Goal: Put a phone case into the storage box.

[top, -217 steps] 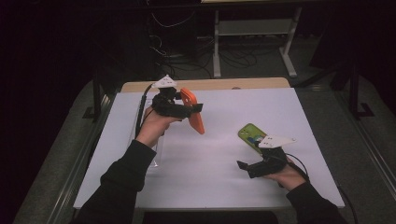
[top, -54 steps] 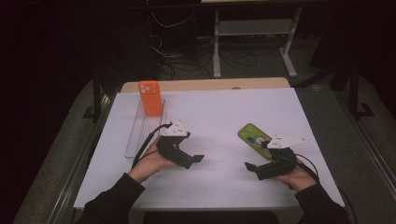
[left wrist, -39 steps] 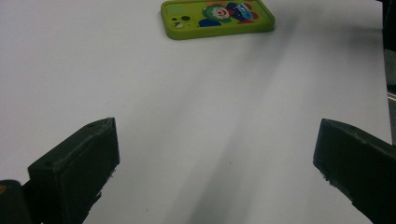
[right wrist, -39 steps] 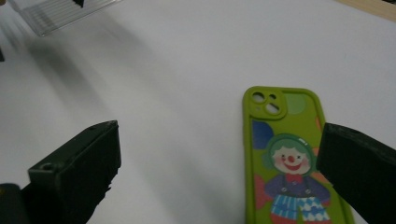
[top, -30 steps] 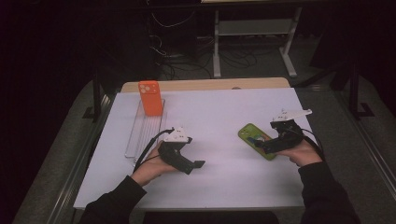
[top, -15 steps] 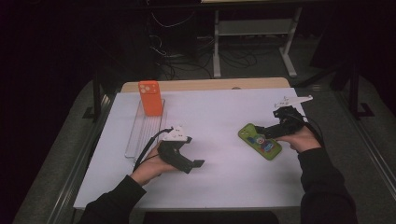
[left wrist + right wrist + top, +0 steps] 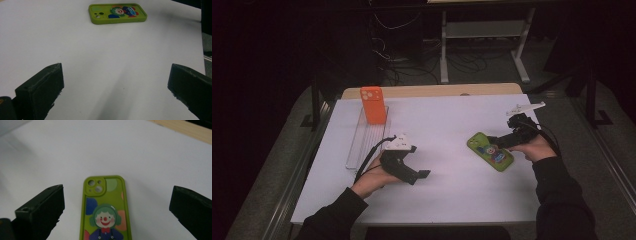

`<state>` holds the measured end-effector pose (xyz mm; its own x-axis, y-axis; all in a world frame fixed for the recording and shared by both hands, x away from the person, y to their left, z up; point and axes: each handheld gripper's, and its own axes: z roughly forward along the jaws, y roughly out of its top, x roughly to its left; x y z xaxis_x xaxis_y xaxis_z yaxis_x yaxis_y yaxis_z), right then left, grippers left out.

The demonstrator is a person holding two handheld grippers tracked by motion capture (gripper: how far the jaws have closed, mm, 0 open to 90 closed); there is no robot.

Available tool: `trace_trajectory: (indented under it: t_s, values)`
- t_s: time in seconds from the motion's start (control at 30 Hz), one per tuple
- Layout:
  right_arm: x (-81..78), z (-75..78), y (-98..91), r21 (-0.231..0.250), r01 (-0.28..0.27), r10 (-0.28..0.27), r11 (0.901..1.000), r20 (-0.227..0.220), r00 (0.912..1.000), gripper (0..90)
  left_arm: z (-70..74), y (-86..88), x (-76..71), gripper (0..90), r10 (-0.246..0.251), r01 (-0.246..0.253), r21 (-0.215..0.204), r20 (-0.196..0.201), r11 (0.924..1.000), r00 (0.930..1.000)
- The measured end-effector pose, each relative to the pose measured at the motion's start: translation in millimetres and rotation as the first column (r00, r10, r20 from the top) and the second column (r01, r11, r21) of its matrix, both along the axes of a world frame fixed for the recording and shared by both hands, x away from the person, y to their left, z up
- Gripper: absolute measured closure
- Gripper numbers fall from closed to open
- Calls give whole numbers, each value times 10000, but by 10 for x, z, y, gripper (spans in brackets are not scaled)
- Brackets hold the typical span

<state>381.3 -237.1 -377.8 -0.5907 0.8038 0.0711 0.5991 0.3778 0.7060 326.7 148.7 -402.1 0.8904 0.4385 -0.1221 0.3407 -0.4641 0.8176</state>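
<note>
Flat on the white surface (image 7: 452, 125), the green phone case (image 7: 490, 151) points its camera end away from the wide-open right tool (image 7: 499, 141). Left tool (image 7: 422, 175) open too. Orange phone (image 7: 373, 104) stands in the clear tray (image 7: 357, 145).

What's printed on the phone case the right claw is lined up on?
The phone case is lime green with a cartoon clown, clearest in the right gripper view.

Green clown-print phone case (image 7: 104, 207) flat, camera side up
</note>
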Motion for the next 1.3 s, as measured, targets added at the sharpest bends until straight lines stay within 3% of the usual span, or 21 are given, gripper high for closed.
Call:
trace_trajectory:
  t_s: [0.3, 0.73, 1.2, 1.3]
  values:
    - [-2, -150, 41, -612, -235, 194, 9978, -669, 9976, 0, -1, 1, 0, 0, 53, -53, -3, -48, 10000, 10000]
    - [3, -371, 187, -1894, -773, 478, 9788, -1554, 9867, 0, -13, 0, 9, 0, 89, -88, 113, -20, 9999, 10000]
    - [12, -512, 224, -2259, -1174, 659, 9671, -2231, 9726, 27, -11, 10, 17, 0, 3, -4, 284, 27, 9996, 10000]
    - [6, -552, 216, -2195, -1146, 587, 9689, -2459, 9675, 48, -12, 9, 19, 0, -49, 48, 314, 53, 9995, 10000]
